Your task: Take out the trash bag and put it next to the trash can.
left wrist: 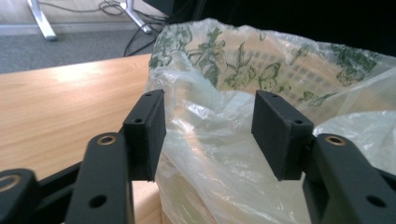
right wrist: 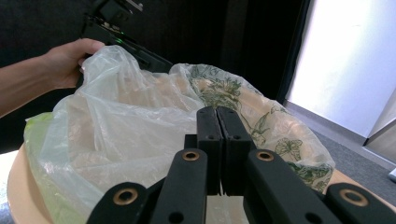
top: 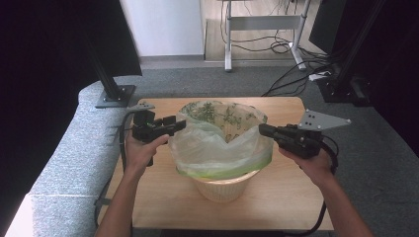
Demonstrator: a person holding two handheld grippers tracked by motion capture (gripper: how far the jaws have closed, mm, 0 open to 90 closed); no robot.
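Note:
A cream woven basket point(top: 222, 190) stands in the middle of the wooden table point(top: 163, 197). A thin clear plastic bag point(top: 212, 148) with a green leaf print lines it and drapes loosely over its rim. My left gripper point(top: 180, 123) is at the bag's left edge. Its jaws stand open point(left wrist: 208, 135), the crumpled film point(left wrist: 219, 154) lies just beyond them, and the pads press on nothing. My right gripper point(top: 262, 130) is at the bag's right rim with its jaws shut together point(right wrist: 217, 116). I cannot see any film pinched between them. The bag point(right wrist: 116, 121) bulges behind them.
A grey padded ledge point(top: 64, 148) runs along the table's left side. A black post on a base plate point(top: 116, 96) stands at the far left corner. Desk legs point(top: 262, 22) and floor cables point(top: 296, 74) lie beyond the table on grey carpet.

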